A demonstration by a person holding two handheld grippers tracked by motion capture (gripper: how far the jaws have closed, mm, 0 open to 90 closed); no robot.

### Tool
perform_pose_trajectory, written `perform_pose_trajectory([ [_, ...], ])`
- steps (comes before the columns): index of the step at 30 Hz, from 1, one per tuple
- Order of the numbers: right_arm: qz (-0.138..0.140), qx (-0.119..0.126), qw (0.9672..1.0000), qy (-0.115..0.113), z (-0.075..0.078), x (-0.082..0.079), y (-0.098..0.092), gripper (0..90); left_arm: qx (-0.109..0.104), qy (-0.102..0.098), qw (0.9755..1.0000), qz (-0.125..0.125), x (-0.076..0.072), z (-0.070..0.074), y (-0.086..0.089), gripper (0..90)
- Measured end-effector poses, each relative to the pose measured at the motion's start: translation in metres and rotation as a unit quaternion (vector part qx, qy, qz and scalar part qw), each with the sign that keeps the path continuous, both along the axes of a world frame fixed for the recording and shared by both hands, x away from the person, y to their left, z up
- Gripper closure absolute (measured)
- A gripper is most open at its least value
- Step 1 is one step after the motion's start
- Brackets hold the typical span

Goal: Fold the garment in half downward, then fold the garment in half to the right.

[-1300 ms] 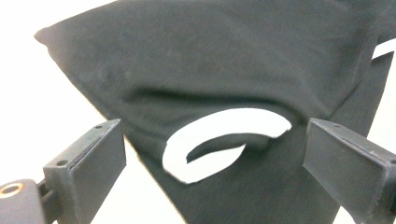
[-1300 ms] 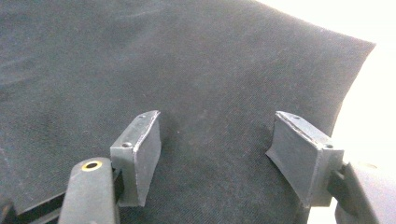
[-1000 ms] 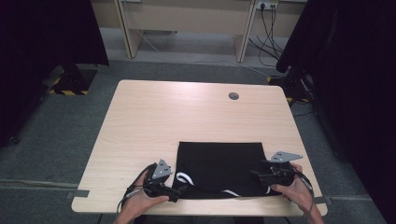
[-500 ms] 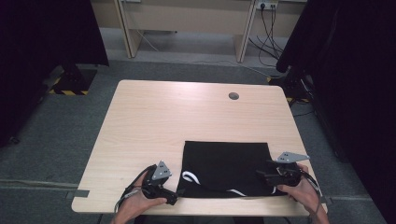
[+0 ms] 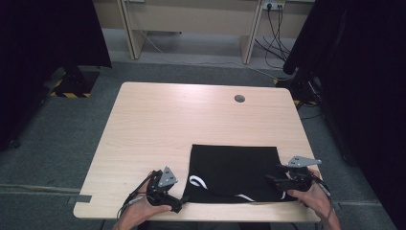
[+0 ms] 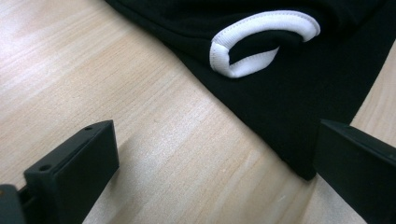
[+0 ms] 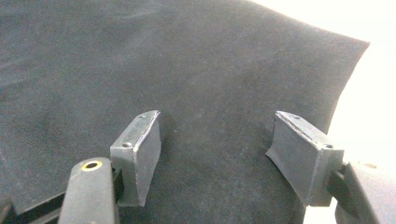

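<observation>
I had the black garment [image 5: 234, 170] lying folded flat in the lower middle of the high view, near the front edge of the table [image 5: 158, 124], with its white-trimmed openings [image 5: 197, 182] showing along the lower edge. In the left gripper view the same white trim [image 6: 261, 39] curled open at the upper right, and the cloth's corner ran down toward the lower right of the frame.

My left gripper [image 5: 173, 201] sat at the garment's lower left corner. Its jaws had just been opening and stood spread wide, with bare wood between them and the cloth's edge just reaching the right jaw; nothing was gripped. My right gripper [image 5: 274, 181] rested over the garment's lower right part, jaws spread with black fabric lying flat beneath and between them, not visibly pinched.

I judged the garment to be light, soft and limp, probably a knit that would drape and bunch rather than hold a shape. It looked unlikely to slip much on the wood, yet a single layer could peel off the fold. I would have taken hold at the corners or along the hemmed edge, catching all layers together, since the trim offered a firmer, thicker bite than the open cloth.
</observation>
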State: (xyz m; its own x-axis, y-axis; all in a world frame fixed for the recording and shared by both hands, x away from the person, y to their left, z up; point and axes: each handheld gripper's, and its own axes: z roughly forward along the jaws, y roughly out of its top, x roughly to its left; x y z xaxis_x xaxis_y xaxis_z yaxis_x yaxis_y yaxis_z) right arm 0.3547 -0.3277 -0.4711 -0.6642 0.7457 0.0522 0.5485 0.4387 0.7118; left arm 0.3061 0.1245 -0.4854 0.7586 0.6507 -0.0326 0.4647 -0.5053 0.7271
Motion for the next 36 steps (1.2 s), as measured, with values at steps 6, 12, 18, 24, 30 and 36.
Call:
perform_pose_trajectory([
  [6,-0.003,0.002,1.0,0.0,0.0,0.0,-0.002,34.3,0.0,0.0,1.0,0.0,0.0,0.0,0.0,0.0],
  [12,-0.003,0.002,1.0,-0.001,0.0,0.0,-0.002,34.3,0.0,0.0,1.0,0.001,0.0,0.0,0.0,0.0],
  [18,-0.002,0.002,1.0,-0.001,0.0,0.0,-0.002,34.3,-0.005,0.002,1.0,0.005,0.0,0.0,0.0,0.0],
  [24,-0.002,0.001,1.0,-0.001,0.0,0.001,-0.002,34.2,0.011,-0.021,0.9995,-0.019,-0.008,0.001,-0.017,1.1],
  [30,-0.002,0.001,1.0,-0.001,0.0,0.001,-0.002,34.2,0.014,-0.028,0.9991,-0.028,-0.01,0.001,-0.031,1.1],
  [36,-0.002,0.0,1.0,0.0,0.0,0.001,-0.002,34.1,0.017,-0.043,0.9987,-0.02,0.005,0.002,-0.041,2.0],
])
